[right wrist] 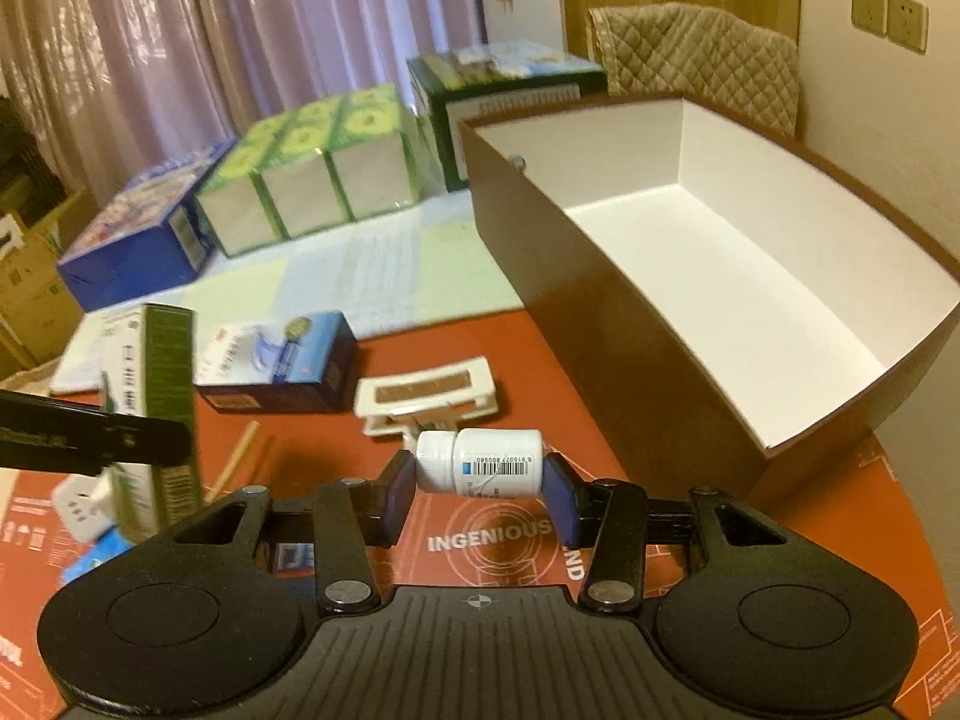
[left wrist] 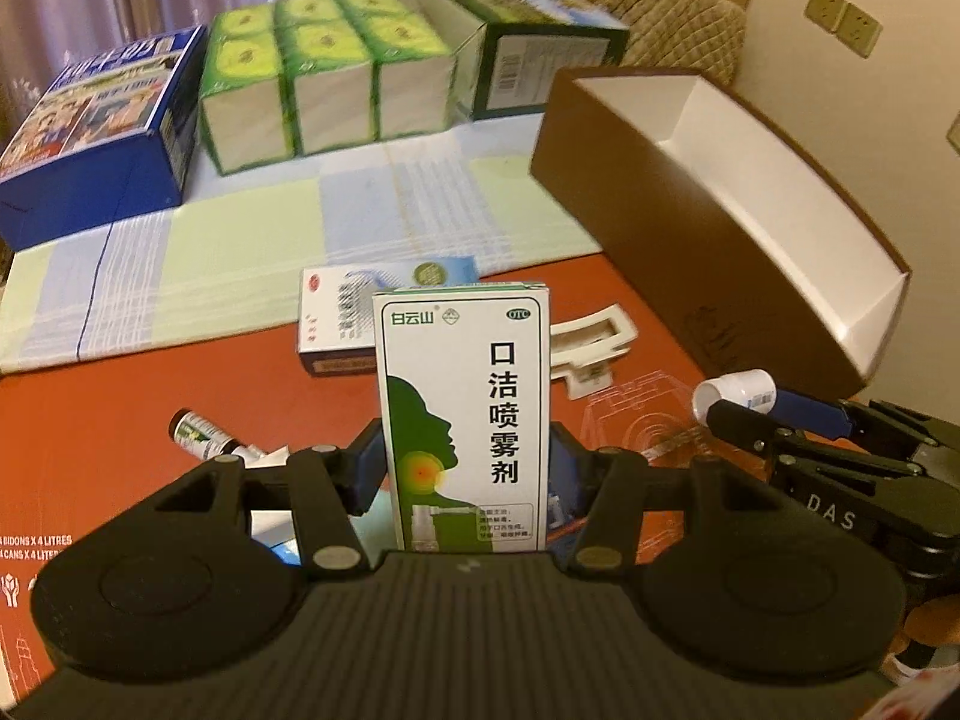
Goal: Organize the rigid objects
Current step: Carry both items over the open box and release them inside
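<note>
Between the blue pads of the left gripper (left wrist: pixel 465 462), near and in the middle: pinching a tall green and white spray box (left wrist: pixel 462 396). Holding it up straight, with the printed side facing the camera. Hiding its bottom end behind the gripper, so cannot tell whether it is touching the red table (left wrist: pixel 150 408).

Off to the right: pinching a small white bottle (right wrist: pixel 486 459) in the right gripper (right wrist: pixel 480 480). Squeezing it end to end, with the cap on the left pad and the bottom on the right pad. Holding it sideways, up over the table.

Just past the spray box: lying flat, a blue and white medicine box (left wrist: pixel 342 318). Right of that box, lying beside it on the table: a white clip (right wrist: pixel 426 396). Near and to the left: lying on its side, a little dark bottle (left wrist: pixel 201 435).

Far and to the right: sitting on the table, a big brown box (right wrist: pixel 540 276) with white inside, its top open.

Farther back: covering the far part of the table, a checked cloth (left wrist: pixel 240 252). Sitting in a row on it, from left to right: a blue carton (left wrist: pixel 102 132), green tissue packs (left wrist: pixel 324 78) and a dark green carton (left wrist: pixel 540 60).

Behind all that: hanging, a pink curtain (right wrist: pixel 240 30). Standing at the far right: a quilted chair (right wrist: pixel 690 54).
</note>
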`<state>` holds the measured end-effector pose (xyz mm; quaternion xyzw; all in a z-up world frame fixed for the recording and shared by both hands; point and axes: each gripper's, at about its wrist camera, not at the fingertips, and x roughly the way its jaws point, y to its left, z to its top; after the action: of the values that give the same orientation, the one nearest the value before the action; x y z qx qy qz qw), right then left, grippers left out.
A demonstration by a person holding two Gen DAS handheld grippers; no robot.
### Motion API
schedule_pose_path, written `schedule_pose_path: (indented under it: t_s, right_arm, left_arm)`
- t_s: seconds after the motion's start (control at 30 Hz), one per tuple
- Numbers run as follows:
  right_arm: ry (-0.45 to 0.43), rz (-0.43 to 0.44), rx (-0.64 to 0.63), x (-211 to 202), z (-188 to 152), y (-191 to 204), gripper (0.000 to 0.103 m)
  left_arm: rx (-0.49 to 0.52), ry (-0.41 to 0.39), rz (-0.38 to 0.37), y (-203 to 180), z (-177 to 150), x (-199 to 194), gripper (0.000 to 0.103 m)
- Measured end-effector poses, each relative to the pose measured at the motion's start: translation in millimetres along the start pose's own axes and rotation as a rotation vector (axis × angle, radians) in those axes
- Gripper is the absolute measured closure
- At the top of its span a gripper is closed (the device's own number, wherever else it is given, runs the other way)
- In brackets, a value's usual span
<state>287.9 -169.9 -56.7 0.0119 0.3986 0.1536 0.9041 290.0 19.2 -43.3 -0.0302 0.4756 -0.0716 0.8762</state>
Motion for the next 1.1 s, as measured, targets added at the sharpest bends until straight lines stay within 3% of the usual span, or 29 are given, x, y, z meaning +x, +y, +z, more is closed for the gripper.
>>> schedule_pose_path:
  t_s: [0.3,0.7,0.87,1.1]
  right_arm:
    - [-0.083,0.075,-0.013,-42,18,-21,0.06]
    - [-0.138,0.027,-0.014,-60,58,-124,0.06]
    - [-0.121,0.008,-0.03,-51,73,-162,0.06]
    - [-0.069,0.004,-0.059,-33,78,-202,0.06]
  left_arm:
    - [0.025,-0.086,-0.042,-50,19,-24,0.052]
    - [0.055,-0.165,-0.141,-164,67,-17,0.052]
    - [0.044,-0.143,-0.168,-201,83,5,0.052]
    - [0.03,-0.052,-0.187,-231,93,47,0.052]
